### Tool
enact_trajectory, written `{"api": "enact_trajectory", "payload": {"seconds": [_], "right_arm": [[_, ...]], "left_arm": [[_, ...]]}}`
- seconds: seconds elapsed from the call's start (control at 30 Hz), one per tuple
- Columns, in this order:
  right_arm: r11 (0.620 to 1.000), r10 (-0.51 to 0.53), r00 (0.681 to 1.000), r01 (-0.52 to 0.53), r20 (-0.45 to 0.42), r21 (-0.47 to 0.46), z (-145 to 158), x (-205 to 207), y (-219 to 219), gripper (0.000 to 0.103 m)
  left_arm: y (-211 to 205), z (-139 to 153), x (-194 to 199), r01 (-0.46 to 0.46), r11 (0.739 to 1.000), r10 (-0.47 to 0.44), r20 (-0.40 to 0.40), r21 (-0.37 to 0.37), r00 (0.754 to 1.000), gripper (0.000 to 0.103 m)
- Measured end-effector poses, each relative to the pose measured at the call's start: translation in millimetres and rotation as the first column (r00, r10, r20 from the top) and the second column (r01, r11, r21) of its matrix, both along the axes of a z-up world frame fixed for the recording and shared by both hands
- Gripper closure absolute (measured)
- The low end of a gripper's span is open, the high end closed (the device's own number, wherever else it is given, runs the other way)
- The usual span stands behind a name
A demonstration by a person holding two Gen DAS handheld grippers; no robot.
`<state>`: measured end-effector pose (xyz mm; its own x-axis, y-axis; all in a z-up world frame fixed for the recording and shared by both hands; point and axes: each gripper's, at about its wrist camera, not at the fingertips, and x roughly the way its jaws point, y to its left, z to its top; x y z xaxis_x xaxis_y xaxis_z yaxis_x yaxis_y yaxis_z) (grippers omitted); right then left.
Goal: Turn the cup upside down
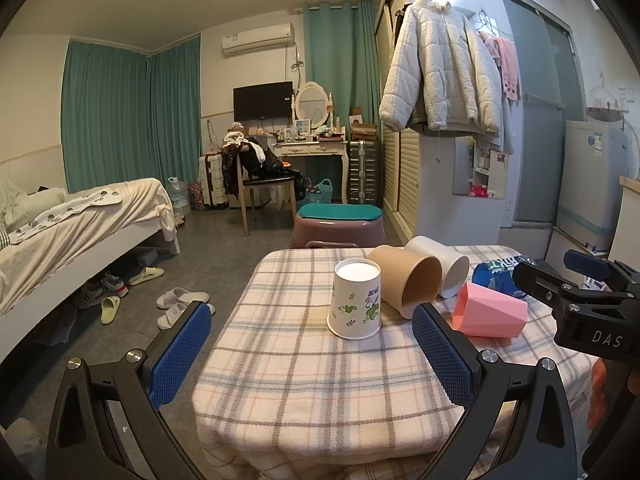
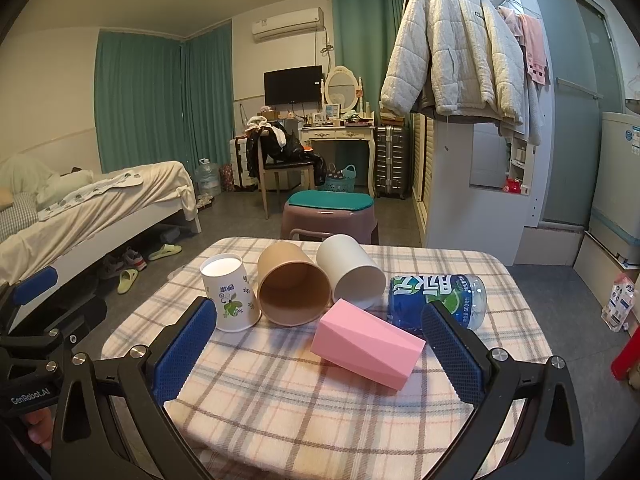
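The plaid tablecloth (image 2: 280, 392) looks like soft, matt woven cloth. The printed paper cup (image 2: 230, 300) is smooth; at its 3 o'clock, the brown cup (image 2: 292, 292) looks like matt kraft paper. The pink faceted cup (image 2: 368, 344) seems matt plastic.

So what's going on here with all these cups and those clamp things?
A person holds a two-finger gripper in each hand over a checked tablecloth. Both the left gripper and right gripper are open and empty. The printed paper cup already stands upside down. The brown cup, white cup and pink cup lie on their sides, beside a toppled blue bottle.
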<state>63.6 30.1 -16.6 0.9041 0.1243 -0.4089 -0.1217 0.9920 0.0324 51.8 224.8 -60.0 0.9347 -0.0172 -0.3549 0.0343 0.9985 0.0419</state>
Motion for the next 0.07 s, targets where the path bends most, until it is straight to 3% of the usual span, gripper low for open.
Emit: {"api": "enact_trajectory", "payload": {"seconds": [0.07], "right_arm": [[1.0, -0.002, 1.0, 0.002, 0.001, -0.003, -0.4, -1.2, -0.1, 0.0]], "left_arm": [[-0.7, -1.8, 0.4, 0.0, 1.0, 0.0, 0.001, 0.0, 1.0, 0.0]]}}
